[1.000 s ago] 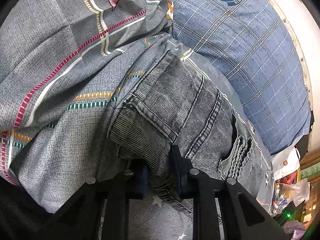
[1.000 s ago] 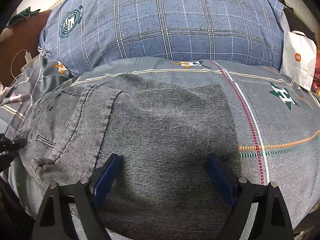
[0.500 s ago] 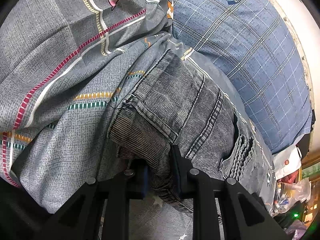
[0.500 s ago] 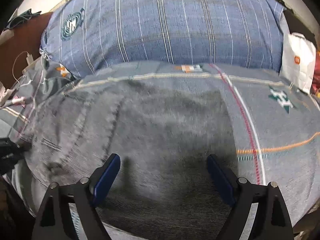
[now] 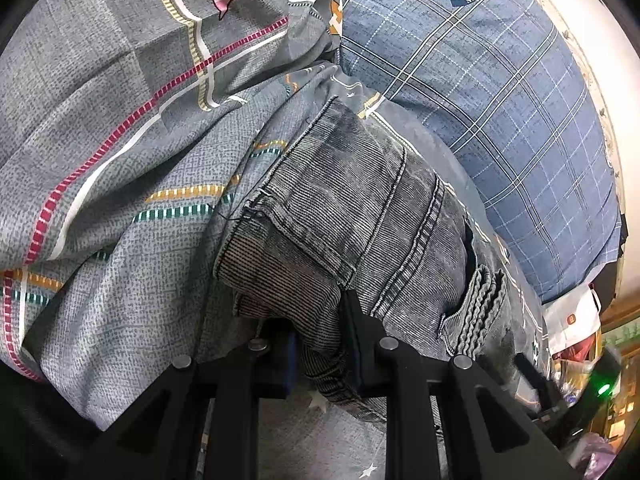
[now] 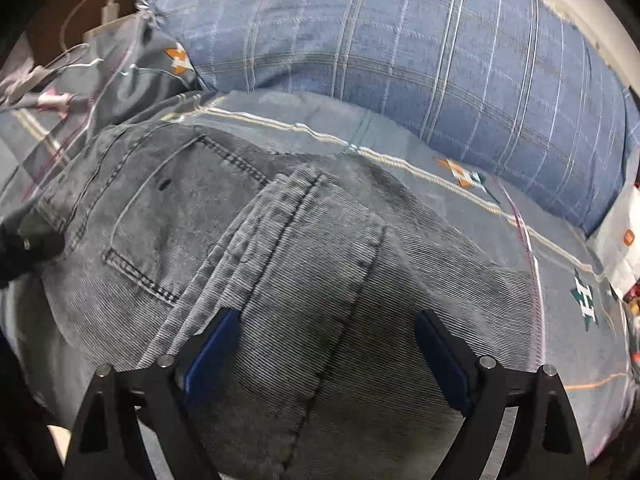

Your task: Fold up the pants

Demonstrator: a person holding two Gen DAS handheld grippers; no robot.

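The pants, grey denim, lie on a patterned sheet at the centre of both views, below a blue plaid pillow in the upper right

Left gripper: jaws drawn close, pinching a bunched fold of the waist end at bottom centre of the left view

Right gripper: jaws spread wide over the pants, gripping nothing; a folded-over panel lies between the pads without contact. This view is blurred

Handling, as judged:
- Denim is soft and limp but fairly heavy; it will sag and drape from any single hold
- Seams, waistband and pocket edges are thicker and give the firmest hold
- Grip through all layers at a folded edge, or the lower layer will slip free
- The sheet beneath is loose; pinch shallow to avoid catching it
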